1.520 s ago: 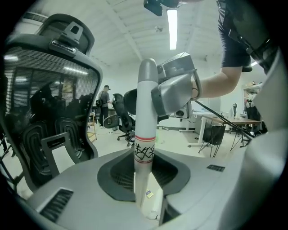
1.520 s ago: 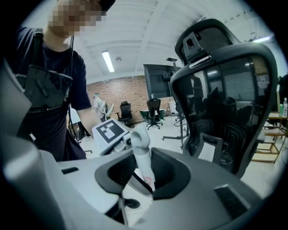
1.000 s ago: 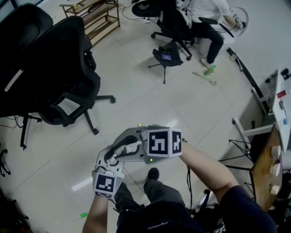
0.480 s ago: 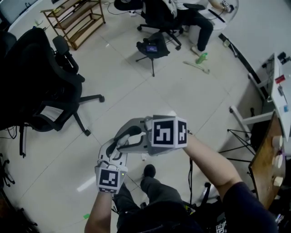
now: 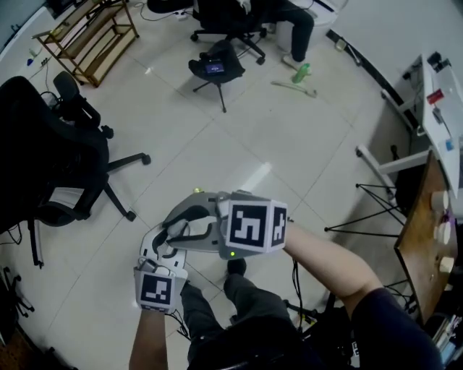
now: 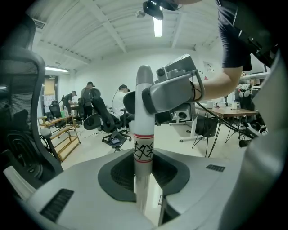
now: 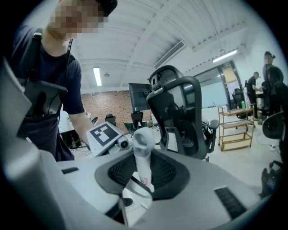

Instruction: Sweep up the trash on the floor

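Observation:
A white broom handle (image 6: 144, 134) with red bands and a black pattern stands upright between my left gripper's (image 5: 162, 244) jaws, which are closing on it and press it from both sides. My right gripper (image 5: 179, 225) is shut on the same handle higher up, and its looped top end (image 7: 141, 143) sticks out between those jaws. In the head view both grippers sit close together above my legs and hide most of the handle; its lower end is out of sight. Far off on the floor lie a green bottle (image 5: 302, 71) and a pale stick (image 5: 293, 88).
Black office chairs (image 5: 43, 162) stand at the left, with a wooden rack (image 5: 87, 36) behind them. A small tripod stand (image 5: 214, 69) and a seated person (image 5: 293, 18) are at the top. A desk (image 5: 430, 224) and white frame legs (image 5: 383, 162) line the right side.
The floor scene has slid up and left in the head view, and the chairs have shifted leftward. Both grippers stay together on the handle and sit slightly further left.

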